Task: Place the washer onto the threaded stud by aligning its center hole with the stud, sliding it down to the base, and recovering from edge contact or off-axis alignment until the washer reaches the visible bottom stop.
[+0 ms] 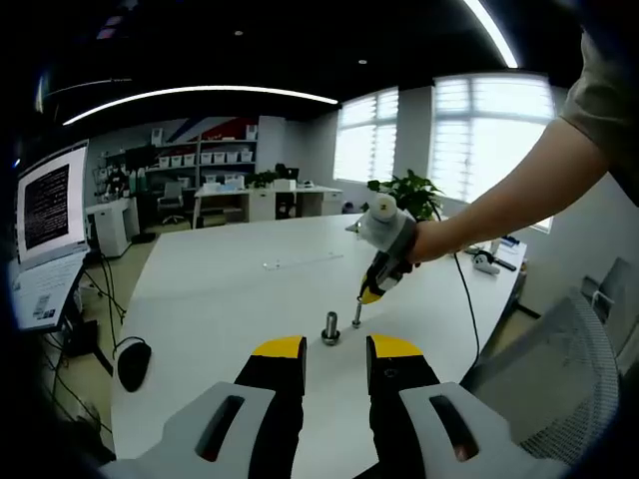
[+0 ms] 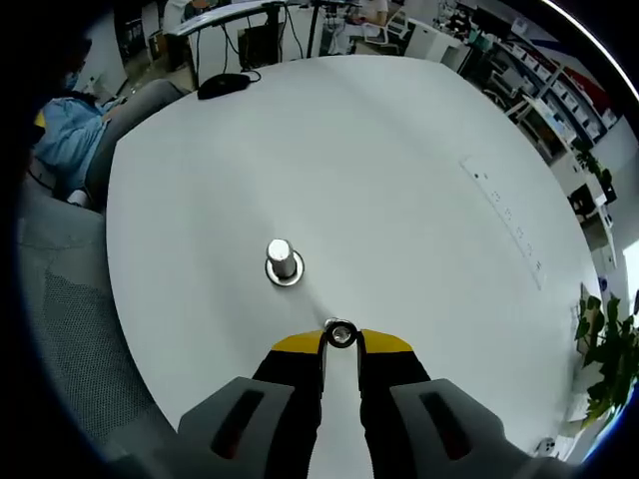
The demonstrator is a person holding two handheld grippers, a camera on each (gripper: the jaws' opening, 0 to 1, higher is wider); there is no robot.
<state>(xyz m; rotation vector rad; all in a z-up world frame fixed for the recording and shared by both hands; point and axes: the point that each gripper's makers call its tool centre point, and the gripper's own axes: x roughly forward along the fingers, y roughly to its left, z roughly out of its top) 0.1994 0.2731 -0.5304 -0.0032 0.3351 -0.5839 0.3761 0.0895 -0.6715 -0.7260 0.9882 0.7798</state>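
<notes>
My right tongs (image 2: 340, 341) pinch the small silver metal washer (image 2: 340, 334) just below the upright silver threaded stud (image 2: 283, 261) on the white counter (image 2: 399, 180), ready to line up; my left tongs (image 1: 334, 346) wait open.

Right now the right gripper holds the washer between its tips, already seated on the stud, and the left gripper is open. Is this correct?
Not quite. The washer is not on the stud yet. In the right gripper view the right gripper pinches it off to the side of the stud, apart from it. The left gripper is open, as you say.
</notes>
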